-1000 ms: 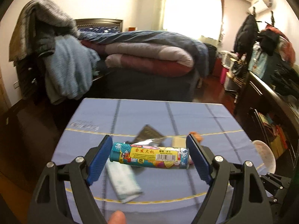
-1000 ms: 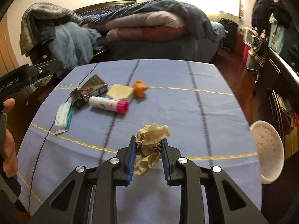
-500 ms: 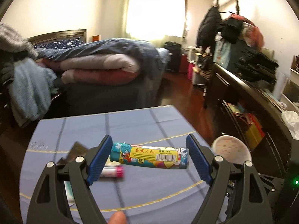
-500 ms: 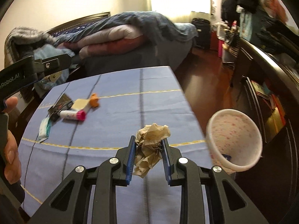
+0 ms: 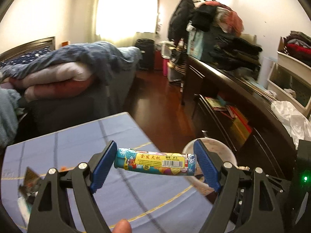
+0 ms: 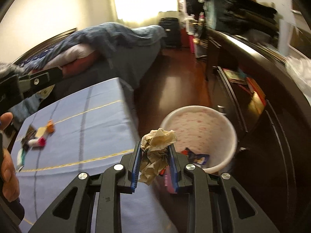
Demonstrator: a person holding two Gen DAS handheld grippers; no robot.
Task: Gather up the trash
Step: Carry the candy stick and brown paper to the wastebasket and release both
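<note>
Colourful printing covers the tube (image 5: 155, 162), which lies crosswise between the left gripper (image 5: 155, 164) pads, its long axis running pad to pad, one end pressed on each. Crumpled tan paper (image 6: 156, 151) is pinched upright in the narrow right gripper (image 6: 154, 161), poking above the pads, over the edge of the blue-clothed worktop (image 6: 77, 128). Beside that worktop stands a white bin (image 6: 223, 124) holding a few scraps of wrapper (image 6: 196, 156). Other litter (image 6: 38, 137) remains on the cloth.

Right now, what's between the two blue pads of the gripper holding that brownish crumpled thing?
Only the crumpled brown paper itself, pinched in the right gripper near the white bin; the right wrist view shows it.
</note>
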